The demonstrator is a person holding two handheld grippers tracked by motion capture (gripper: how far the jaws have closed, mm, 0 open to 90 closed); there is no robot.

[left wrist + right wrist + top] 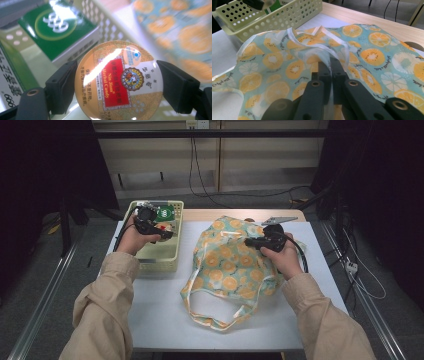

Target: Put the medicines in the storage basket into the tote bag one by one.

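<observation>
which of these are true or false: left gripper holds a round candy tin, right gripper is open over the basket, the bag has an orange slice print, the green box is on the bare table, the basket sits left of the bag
1. The left gripper holds a round candy tin. True.
2. The right gripper is open over the basket. False: it is shut on the bag, pinching its fabric.
3. The bag has an orange slice print. True.
4. The green box lies on the bare table. False: it lies inside the basket.
5. In the high view, the basket sits left of the bag. True.
</observation>
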